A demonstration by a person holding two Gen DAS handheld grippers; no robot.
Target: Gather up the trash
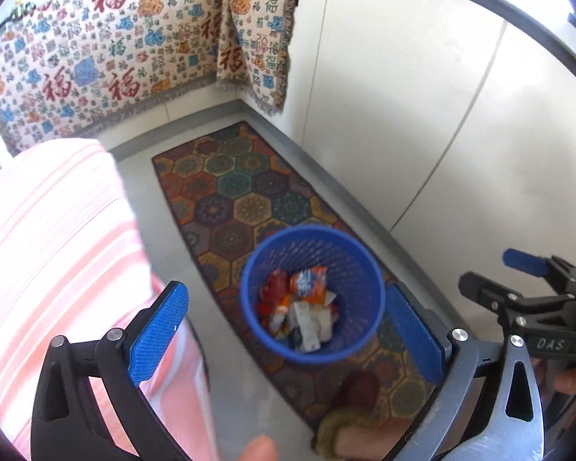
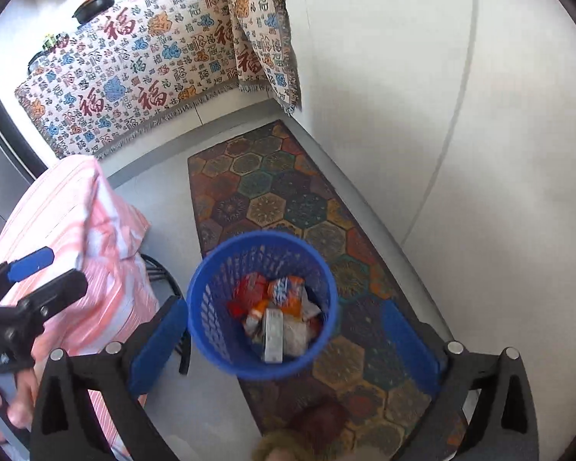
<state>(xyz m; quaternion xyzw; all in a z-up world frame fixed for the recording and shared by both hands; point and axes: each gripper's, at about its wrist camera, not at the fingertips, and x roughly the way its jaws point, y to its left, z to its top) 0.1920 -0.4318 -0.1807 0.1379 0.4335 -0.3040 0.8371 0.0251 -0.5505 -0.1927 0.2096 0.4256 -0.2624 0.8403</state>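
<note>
A blue mesh bin (image 1: 368, 319) stands on a patterned rug and shows in the right wrist view too (image 2: 211, 326). It holds several crumpled wrappers (image 1: 303, 307), orange, red and white (image 2: 280, 307). My left gripper (image 1: 288, 330) is open and empty, held above the bin. My right gripper (image 2: 284, 342) is open and empty, also above the bin. The right gripper shows at the right edge of the left wrist view (image 1: 518, 280). The left gripper shows at the left edge of the right wrist view (image 2: 38, 272).
A hexagon-patterned rug (image 1: 249, 199) runs along a white wall (image 1: 422, 115). A table with a pink striped cloth (image 1: 50, 253) is at left. A patterned blanket (image 1: 107, 61) hangs at the back. A slippered foot (image 2: 318, 426) is at the rug's near end.
</note>
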